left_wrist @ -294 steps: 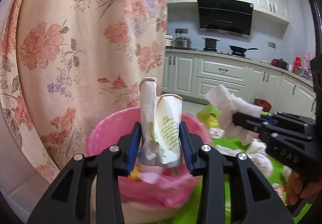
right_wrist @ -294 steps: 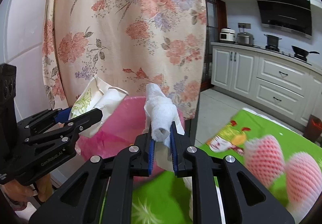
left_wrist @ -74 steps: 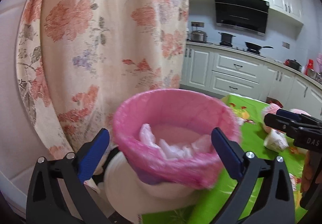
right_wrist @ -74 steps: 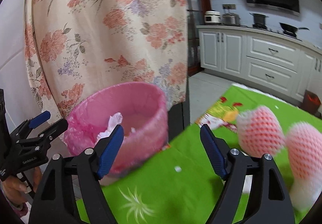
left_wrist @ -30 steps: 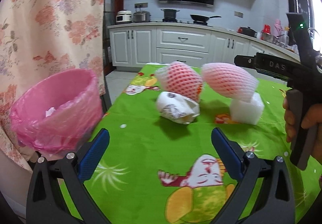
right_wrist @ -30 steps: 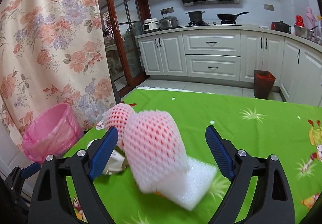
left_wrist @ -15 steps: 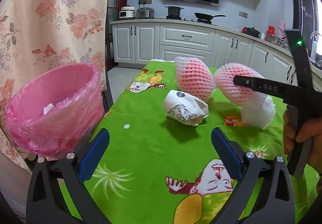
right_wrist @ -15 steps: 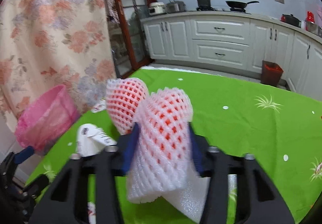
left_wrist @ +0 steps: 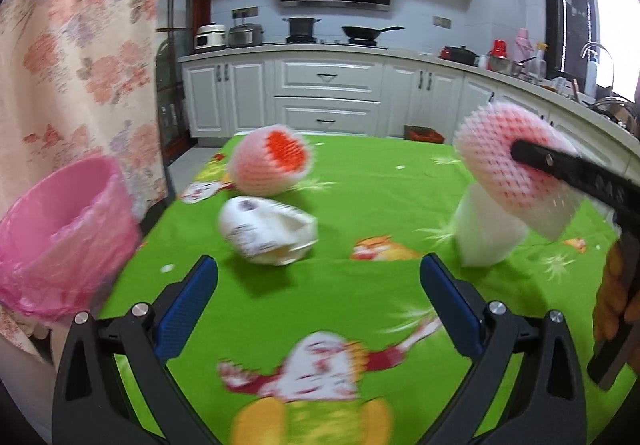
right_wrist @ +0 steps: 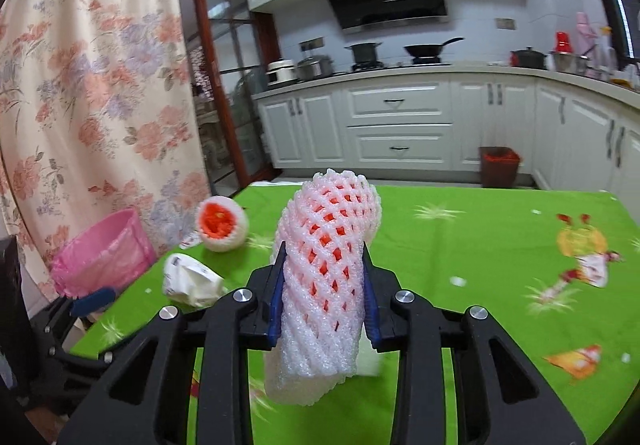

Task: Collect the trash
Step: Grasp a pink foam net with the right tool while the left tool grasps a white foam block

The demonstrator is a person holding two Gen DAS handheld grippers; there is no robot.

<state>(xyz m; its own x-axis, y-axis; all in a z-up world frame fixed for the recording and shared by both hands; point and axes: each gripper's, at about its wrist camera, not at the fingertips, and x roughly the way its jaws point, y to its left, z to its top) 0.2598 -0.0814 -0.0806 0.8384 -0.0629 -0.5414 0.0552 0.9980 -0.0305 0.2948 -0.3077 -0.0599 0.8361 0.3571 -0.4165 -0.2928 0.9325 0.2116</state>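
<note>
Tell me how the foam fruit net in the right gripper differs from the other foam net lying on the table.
The held foam net stands upright between the closing blue pads of the right gripper, off the green tablecloth; the other foam net lies on its side on the cloth, untouched. The held one shows its mesh side, the lying one its open orange end. Both are white-pink mesh sleeves with orange inside.

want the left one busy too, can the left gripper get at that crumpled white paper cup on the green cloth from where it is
Probably yes. The left gripper is open and empty, and the crumpled paper cup lies just ahead of its fingertips with only bare green tablecloth between. The right gripper, closing on a foam fruit net, is off to the side.
</note>
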